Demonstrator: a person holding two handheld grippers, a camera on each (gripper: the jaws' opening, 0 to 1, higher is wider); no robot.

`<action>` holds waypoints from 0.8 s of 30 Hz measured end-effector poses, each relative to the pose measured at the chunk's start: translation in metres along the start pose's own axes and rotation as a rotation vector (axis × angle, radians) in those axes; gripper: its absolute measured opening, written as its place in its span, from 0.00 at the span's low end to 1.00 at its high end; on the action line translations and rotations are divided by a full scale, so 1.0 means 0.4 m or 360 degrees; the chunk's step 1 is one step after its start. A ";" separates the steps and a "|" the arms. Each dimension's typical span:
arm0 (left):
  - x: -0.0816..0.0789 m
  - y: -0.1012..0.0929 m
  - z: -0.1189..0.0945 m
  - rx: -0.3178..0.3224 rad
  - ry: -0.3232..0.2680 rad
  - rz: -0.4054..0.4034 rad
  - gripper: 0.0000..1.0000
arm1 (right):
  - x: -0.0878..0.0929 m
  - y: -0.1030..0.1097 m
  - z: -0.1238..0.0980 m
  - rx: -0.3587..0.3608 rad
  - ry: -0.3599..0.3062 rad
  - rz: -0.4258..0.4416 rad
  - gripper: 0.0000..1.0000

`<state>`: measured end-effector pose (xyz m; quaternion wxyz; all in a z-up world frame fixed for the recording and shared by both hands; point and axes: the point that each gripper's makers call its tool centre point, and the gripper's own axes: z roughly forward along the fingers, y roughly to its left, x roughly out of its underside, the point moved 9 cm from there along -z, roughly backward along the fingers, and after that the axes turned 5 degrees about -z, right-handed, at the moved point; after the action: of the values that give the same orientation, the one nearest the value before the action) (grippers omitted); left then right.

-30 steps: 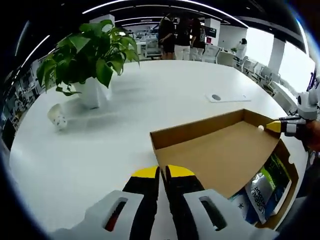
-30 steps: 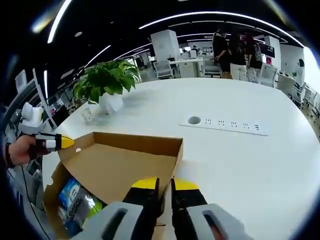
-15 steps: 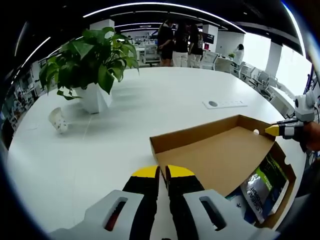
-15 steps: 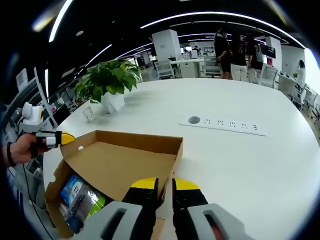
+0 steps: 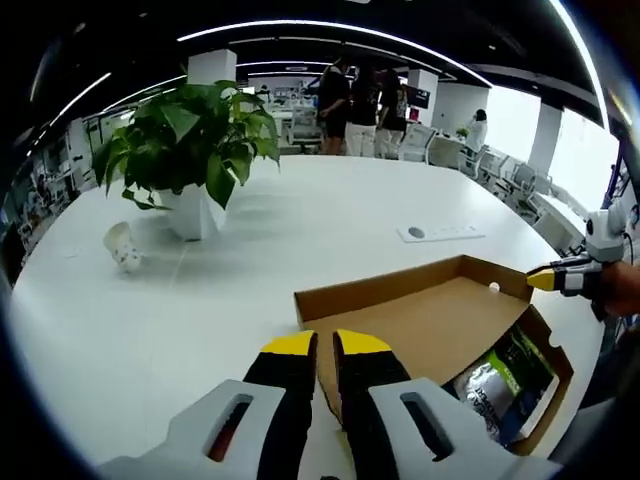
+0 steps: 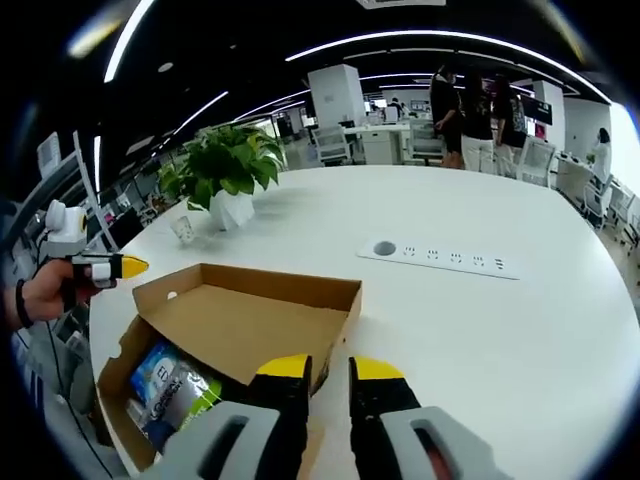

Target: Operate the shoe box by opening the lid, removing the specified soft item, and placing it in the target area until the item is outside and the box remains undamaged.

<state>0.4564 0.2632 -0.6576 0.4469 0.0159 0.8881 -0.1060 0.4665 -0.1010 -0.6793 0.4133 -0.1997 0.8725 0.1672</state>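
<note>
A brown cardboard shoe box (image 5: 548, 392) stands at the near edge of the white table (image 5: 200, 300). Its lid (image 5: 420, 320) is swung up and back, inner side showing. Inside lies a soft silver, green and blue package (image 5: 490, 375), also visible in the right gripper view as package (image 6: 170, 385). My left gripper (image 5: 326, 345) is shut on the lid's near-left corner wall, with a narrow gap between its jaws. My right gripper (image 6: 330, 368) stands open at the lid's (image 6: 260, 315) other corner, its jaws parted beside the edge. In the left gripper view the right gripper's tip (image 5: 540, 280) sits just off the lid.
A potted green plant (image 5: 190, 130) and a small tipped white cup (image 5: 122, 245) stand further back on the table. A flush socket panel (image 6: 440, 258) lies ahead of the right gripper. Several people (image 5: 360, 95) stand beyond the table. A hand (image 6: 45, 290) holds the left gripper.
The lid has swung further open, so more of the package shows. My right gripper's jaws have spread apart and its tip has come off the lid's corner. Both cameras moved up and forward.
</note>
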 end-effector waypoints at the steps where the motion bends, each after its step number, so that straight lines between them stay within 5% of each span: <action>1: -0.001 -0.001 -0.004 0.0001 -0.0008 0.0002 0.06 | 0.003 0.001 -0.009 -0.0001 -0.0008 -0.0002 0.12; 24: 0.071 -0.098 -0.119 0.0153 -0.0015 0.0026 0.09 | 0.088 0.025 -0.135 -0.0026 -0.0069 0.0016 0.16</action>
<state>0.3970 0.2326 -0.6460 0.4508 0.0442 0.8797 -0.1449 0.4060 -0.1246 -0.6731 0.4296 -0.1951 0.8630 0.1805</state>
